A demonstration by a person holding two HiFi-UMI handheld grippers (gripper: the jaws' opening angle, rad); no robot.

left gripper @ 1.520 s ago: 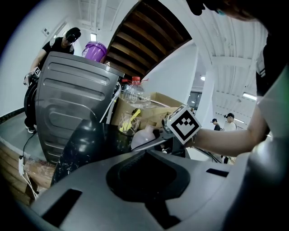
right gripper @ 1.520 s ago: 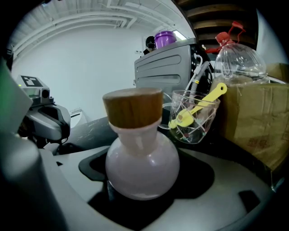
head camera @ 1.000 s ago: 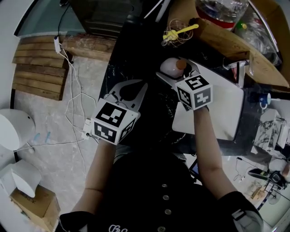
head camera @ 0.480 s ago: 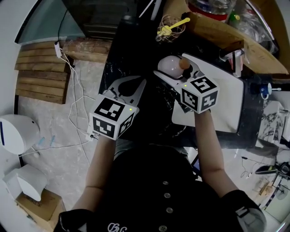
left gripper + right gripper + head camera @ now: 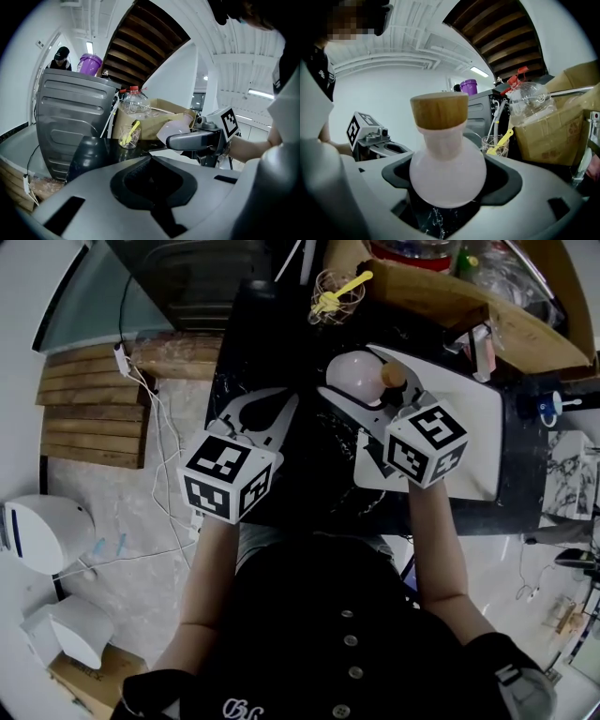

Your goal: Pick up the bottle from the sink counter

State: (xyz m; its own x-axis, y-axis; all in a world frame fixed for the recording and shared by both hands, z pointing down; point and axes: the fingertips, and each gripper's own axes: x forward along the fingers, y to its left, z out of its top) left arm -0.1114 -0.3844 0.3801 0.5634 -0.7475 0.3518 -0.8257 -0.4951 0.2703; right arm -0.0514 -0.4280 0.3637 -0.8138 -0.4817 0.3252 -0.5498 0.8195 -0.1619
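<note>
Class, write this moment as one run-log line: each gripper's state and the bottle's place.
left gripper: jaws shut, empty | right gripper: jaws shut on bottle | bottle: between right jaws, above black counter

Both forearms reach forward. The left gripper [image 5: 151,158] is closed and empty; the right gripper [image 5: 351,373] clamps the bottle [image 5: 447,171].

We wear a black top [image 5: 328,615] with a row of small round buttons [image 5: 350,640] down its front and white lettering [image 5: 239,709] near six o'clock in the head view, its short sleeves [image 5: 155,688] ending above the elbows. The left gripper [image 5: 272,409] at eleven o'clock and the right gripper [image 5: 356,371] at one o'clock are pale grey shells with dark cut-outs, each carrying a white cube [image 5: 228,479] printed with black square markers
</note>
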